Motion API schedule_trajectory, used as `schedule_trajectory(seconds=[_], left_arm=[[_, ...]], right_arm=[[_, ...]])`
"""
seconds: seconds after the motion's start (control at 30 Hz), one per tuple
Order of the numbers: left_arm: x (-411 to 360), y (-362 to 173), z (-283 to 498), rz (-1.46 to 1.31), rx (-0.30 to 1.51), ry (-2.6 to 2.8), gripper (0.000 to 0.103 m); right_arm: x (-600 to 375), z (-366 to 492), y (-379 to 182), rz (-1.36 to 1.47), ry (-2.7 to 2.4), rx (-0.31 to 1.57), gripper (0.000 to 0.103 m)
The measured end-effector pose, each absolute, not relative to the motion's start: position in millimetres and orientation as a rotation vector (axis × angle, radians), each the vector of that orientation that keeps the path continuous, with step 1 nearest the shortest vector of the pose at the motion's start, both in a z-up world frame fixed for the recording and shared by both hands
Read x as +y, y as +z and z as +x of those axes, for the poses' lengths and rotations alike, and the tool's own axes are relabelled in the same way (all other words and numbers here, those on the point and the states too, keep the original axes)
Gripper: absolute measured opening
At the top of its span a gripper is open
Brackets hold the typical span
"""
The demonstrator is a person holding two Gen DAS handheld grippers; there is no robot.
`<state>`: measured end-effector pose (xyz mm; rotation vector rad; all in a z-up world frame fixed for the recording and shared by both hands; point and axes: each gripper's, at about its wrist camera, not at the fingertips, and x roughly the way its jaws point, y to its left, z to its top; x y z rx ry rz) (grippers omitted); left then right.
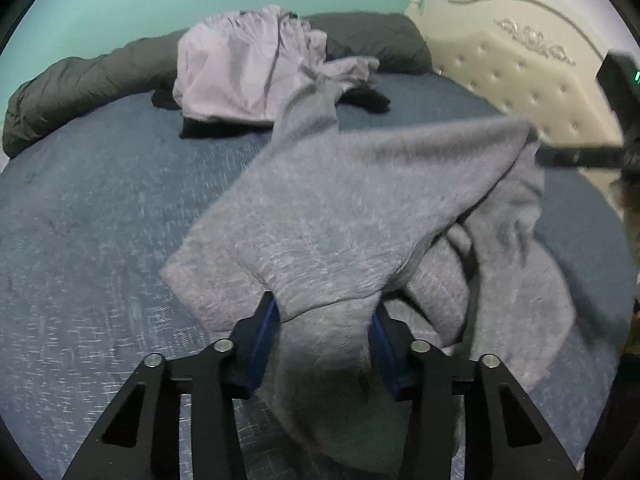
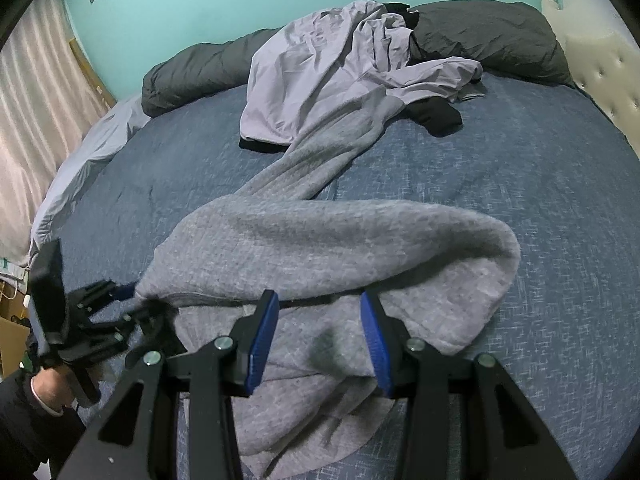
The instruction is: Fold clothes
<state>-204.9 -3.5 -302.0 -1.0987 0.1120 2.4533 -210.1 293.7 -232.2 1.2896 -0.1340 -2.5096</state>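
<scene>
A grey knitted garment (image 1: 352,200) lies bunched on the blue bed cover (image 1: 100,240), one long part trailing toward the pile at the back. My left gripper (image 1: 324,312) has its jaws wide apart, with grey fabric draped between and over them. In the right wrist view the garment (image 2: 320,240) lies folded over itself, and my right gripper (image 2: 318,304) is open just above it. The left gripper (image 2: 120,300) shows there at the garment's left corner. The right gripper (image 1: 576,156) shows at the right edge of the left wrist view.
A pale lilac garment (image 2: 320,68) and black clothes (image 2: 436,114) lie piled at the back of the bed. A dark grey duvet roll (image 2: 488,32) runs along the teal wall. A cream tufted headboard (image 1: 520,76) stands on the right. Curtains (image 2: 36,112) hang at left.
</scene>
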Motion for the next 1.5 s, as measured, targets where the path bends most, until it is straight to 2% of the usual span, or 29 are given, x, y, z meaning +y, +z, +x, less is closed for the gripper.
schedule_trajectory(seconds=[0.03,0.17,0.33,0.4,0.6,0.73,0.9,1.2,1.3,1.37,1.43,1.5], left_arm=[[-7,-296,-205,-1.089,0.099,2.459,0.034],[-13,-277,-213,-1.075,0.066,2.463,0.021],[-20,-245,-218,-1.028,0.033,2.479,0.015],[-23,-231,-218,-1.002,0.020,2.493,0.014],[-26,-198,-218,-0.968,0.028,2.513,0.011],[-29,-179,-217,-0.944,0.009,2.528,0.009],[-23,-190,-219,-0.989,0.033,2.500,0.009],[-23,-253,-216,-1.142,-0.056,2.409,0.010],[-24,-264,-210,-1.156,-0.083,2.380,0.012],[-24,-271,-207,-1.165,-0.101,2.360,0.021],[-24,-278,-203,-1.173,-0.119,2.340,0.047],[-24,-285,-200,-1.182,-0.134,2.322,0.051]], right_arm=[[294,-211,-233,1.294,-2.505,-0.138,0.043],[294,-213,-238,1.318,-2.495,-0.154,0.043],[292,-208,-239,1.331,-2.461,-0.123,0.045],[290,-207,-240,1.344,-2.452,-0.092,0.062],[293,-205,-249,1.380,-2.488,-0.046,0.062],[302,-210,-252,1.378,-2.520,-0.088,0.062],[298,-209,-255,1.383,-2.501,-0.072,0.062],[285,-207,-264,1.388,-2.466,-0.023,0.062],[282,-207,-267,1.394,-2.457,-0.019,0.062],[281,-207,-268,1.396,-2.457,-0.027,0.062],[281,-207,-268,1.396,-2.456,-0.034,0.062],[282,-207,-268,1.394,-2.455,-0.039,0.062]])
